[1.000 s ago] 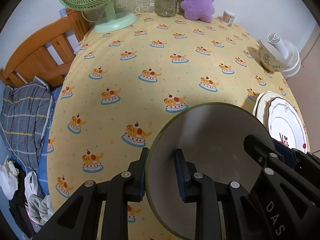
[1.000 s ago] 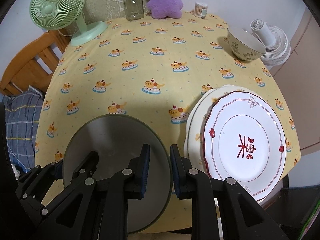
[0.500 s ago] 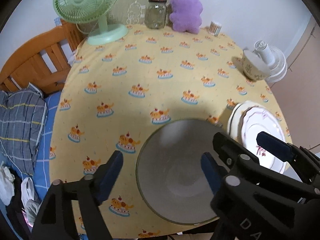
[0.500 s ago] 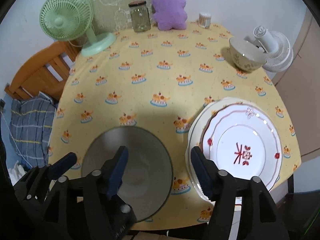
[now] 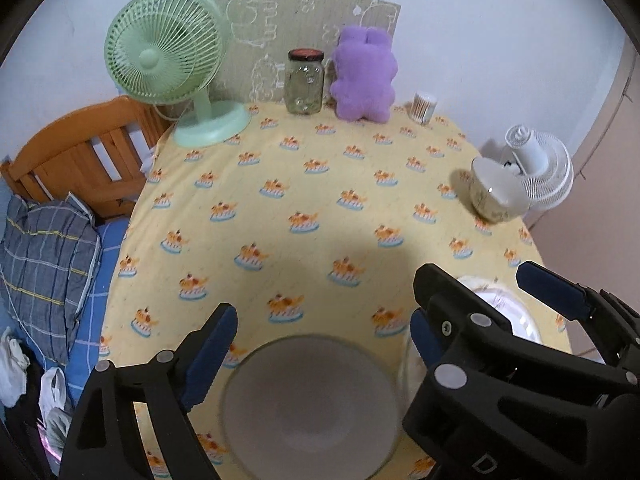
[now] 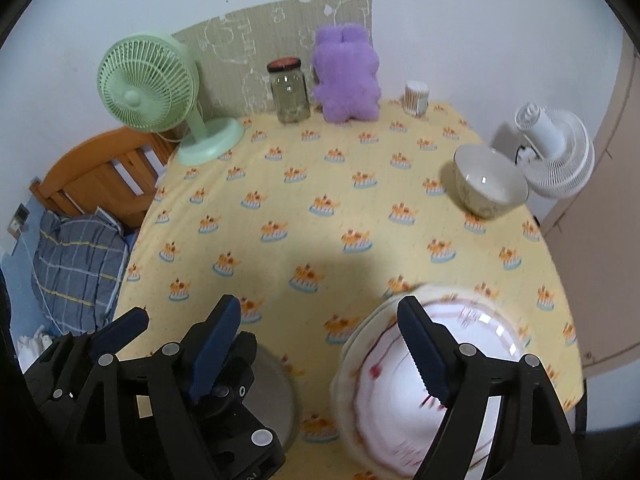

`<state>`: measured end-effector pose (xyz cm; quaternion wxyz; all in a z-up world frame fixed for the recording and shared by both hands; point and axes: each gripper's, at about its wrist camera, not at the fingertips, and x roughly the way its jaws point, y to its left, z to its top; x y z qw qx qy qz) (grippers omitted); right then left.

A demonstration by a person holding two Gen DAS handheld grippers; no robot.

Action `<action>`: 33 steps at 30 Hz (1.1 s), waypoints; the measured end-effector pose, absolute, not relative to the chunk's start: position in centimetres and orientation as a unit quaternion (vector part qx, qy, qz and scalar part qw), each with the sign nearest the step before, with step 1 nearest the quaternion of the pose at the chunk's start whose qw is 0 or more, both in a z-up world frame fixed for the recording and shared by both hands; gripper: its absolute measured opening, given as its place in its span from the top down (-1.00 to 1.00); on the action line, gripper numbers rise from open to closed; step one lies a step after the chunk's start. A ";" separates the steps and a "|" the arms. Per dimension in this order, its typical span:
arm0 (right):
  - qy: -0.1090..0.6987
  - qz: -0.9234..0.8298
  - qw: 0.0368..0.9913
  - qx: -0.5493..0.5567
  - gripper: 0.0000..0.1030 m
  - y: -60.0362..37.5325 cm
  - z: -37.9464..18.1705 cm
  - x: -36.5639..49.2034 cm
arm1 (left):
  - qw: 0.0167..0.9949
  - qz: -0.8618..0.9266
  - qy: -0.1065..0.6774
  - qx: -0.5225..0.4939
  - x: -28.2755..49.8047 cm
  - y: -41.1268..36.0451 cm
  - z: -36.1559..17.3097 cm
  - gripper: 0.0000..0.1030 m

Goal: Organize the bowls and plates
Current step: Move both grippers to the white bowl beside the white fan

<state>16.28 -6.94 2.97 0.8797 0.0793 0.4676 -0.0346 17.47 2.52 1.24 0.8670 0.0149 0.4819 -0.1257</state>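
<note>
Yellow cloth (image 5: 328, 184) on the counter, dotted with little orange dogs on blue-and-white cakes. Grey bowl (image 5: 312, 404) with a dark green rim. White plate (image 6: 432, 392) with red lines and a red mark, on a cream plate. Cream bowl (image 6: 486, 186) with small green leaves. Mint green fan (image 5: 164, 48), white fan (image 6: 556, 152), fluffy purple toy (image 5: 364, 76). Blue fingers (image 5: 210, 344) on black frames.

Black grippers (image 5: 320, 344) (blue pads (image 5: 210, 354))
</note>
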 end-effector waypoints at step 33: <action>0.438 -0.011 0.898 0.042 -0.62 -31.5 5.2 26.3 | 0.894 -0.045 0.446 -0.003 26.5 -21.0 3.0 -0.68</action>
